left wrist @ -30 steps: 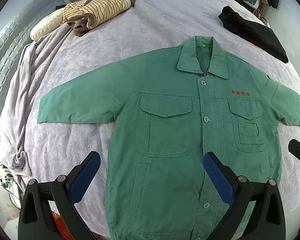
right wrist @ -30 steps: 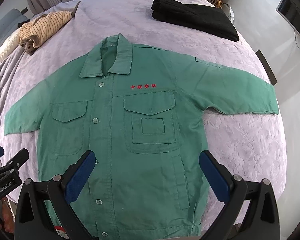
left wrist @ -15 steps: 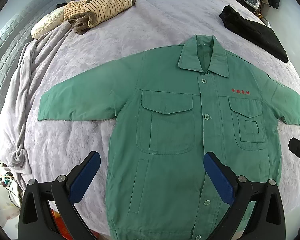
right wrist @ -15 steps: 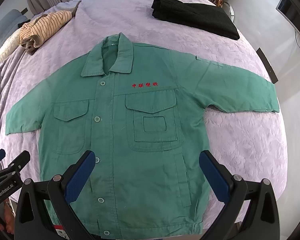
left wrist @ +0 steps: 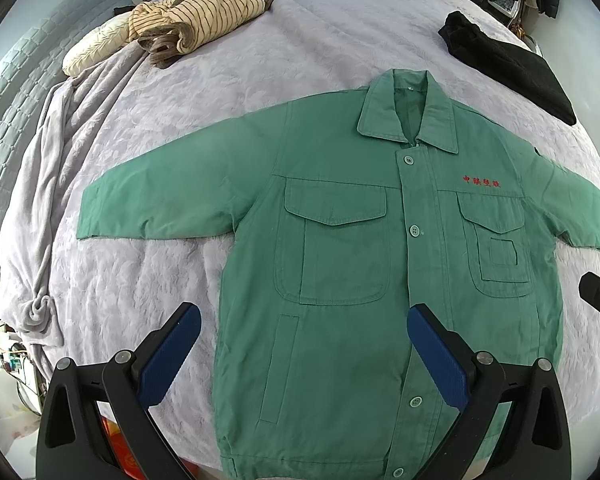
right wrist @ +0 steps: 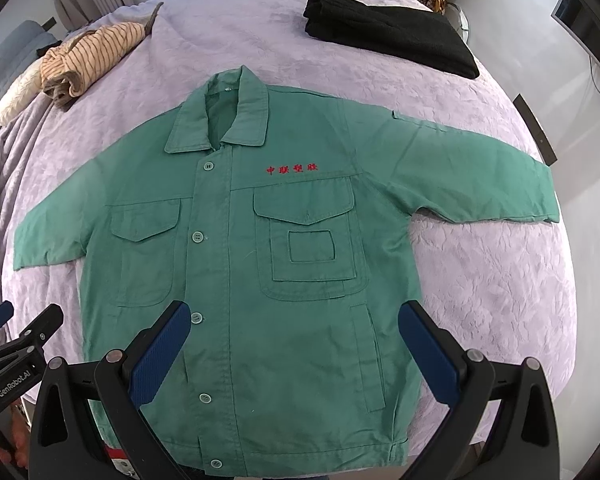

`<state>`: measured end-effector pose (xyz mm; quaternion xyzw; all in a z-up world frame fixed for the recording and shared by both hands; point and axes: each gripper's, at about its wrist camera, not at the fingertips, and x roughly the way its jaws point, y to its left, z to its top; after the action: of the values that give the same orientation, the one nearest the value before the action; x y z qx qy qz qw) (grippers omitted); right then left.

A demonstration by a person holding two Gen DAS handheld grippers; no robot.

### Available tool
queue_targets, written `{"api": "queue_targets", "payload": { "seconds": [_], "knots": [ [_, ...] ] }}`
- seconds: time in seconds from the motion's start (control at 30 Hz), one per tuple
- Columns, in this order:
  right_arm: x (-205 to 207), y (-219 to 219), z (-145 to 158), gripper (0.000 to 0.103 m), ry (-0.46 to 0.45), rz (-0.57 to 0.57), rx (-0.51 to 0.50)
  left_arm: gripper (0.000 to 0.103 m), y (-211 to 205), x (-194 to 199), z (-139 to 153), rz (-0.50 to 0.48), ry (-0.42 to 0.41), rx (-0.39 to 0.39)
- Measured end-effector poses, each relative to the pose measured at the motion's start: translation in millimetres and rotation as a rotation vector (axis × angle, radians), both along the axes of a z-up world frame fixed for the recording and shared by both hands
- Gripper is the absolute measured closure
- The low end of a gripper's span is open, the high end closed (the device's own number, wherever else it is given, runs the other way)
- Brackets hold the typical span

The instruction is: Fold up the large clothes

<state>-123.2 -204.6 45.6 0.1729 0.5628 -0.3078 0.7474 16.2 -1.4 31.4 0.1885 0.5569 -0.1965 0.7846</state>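
Observation:
A green work jacket [left wrist: 348,264] [right wrist: 240,264] lies flat, buttoned, front up on the bed, both sleeves spread out, red characters on its chest. My left gripper [left wrist: 304,320] hovers open above the jacket's lower left part, its blue pads [left wrist: 168,356] wide apart and empty. My right gripper [right wrist: 296,320] hangs open over the lower right part, near the hem, also empty. Each gripper's black frame shows at the edge of the other's view.
The bed carries a lilac blanket [left wrist: 260,40] [right wrist: 480,264]. A striped beige garment [left wrist: 196,20] [right wrist: 92,56] lies bundled at the far left by a cream pillow [left wrist: 92,48]. Folded black clothing [left wrist: 512,68] [right wrist: 392,32] sits at the far right. The bed edge runs close below the hem.
Both grippers have drifted slightly; the jacket sits a little lower and more to the right in the views. Both stay open and nothing has been touched.

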Motion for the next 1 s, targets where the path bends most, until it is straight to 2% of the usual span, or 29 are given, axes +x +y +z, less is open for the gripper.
{"api": "queue_targets", "payload": {
  "seconds": [1.0],
  "knots": [
    [-4.0,2.8,0.3,0.0,0.001,-0.003,0.006,0.0,6.1,-1.9,1.9,0.006,0.008,-0.008]
  ]
}}
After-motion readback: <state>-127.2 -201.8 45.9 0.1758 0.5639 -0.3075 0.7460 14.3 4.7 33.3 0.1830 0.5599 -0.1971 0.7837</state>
